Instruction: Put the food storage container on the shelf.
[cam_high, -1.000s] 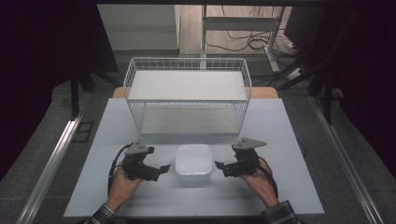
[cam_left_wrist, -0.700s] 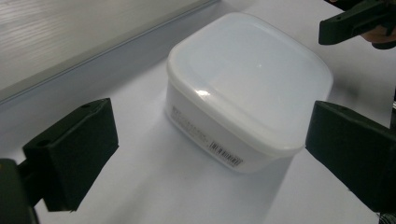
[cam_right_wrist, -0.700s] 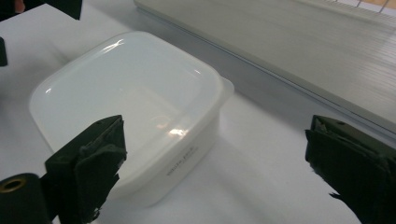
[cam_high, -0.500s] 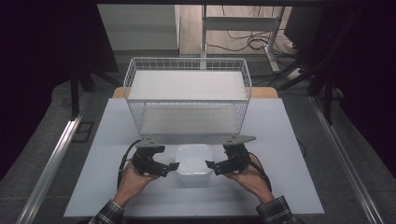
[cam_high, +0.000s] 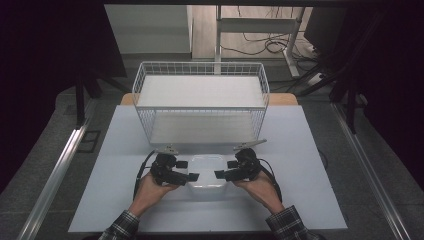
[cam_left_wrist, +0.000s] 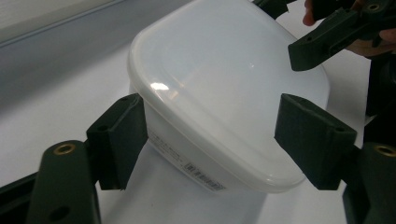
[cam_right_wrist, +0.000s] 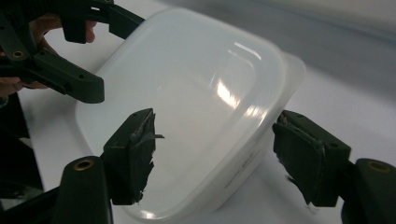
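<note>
- Your left gripper (cam_high: 192, 176) sits at the left end of the lidded plastic container (cam_high: 206, 171), jaws spread wide. In the left gripper view the container (cam_left_wrist: 224, 98) lies between the two black pads (cam_left_wrist: 119, 140); the near pad looks to be touching or just beside the corner wall, while the far one stands apart from the lid's edge. You have no grip yet on this side, as far as I can judge.
- The container rests flat on the white table (cam_high: 115, 165), near the front and just in front of the wire basket (cam_high: 200, 100). Its lid is on and nothing shows through the cloudy plastic.
- Your right gripper (cam_high: 220, 174) mirrors the left at the container's other end. In the right gripper view the jaws are also wide open, one worn pad (cam_right_wrist: 133, 149) over the lid's near side and the other beside the far wall; the container (cam_right_wrist: 196, 93) is straddled but not clamped. Whether either pad presses on it I cannot tell.
- Progress, judged from this: the approach is done, with both grippers lined up on opposite ends. Closing both sets of jaws, lifting level and carrying the container are all left to do; the basket behind it, whose visible parts hold nothing, looks the likely place.
</note>
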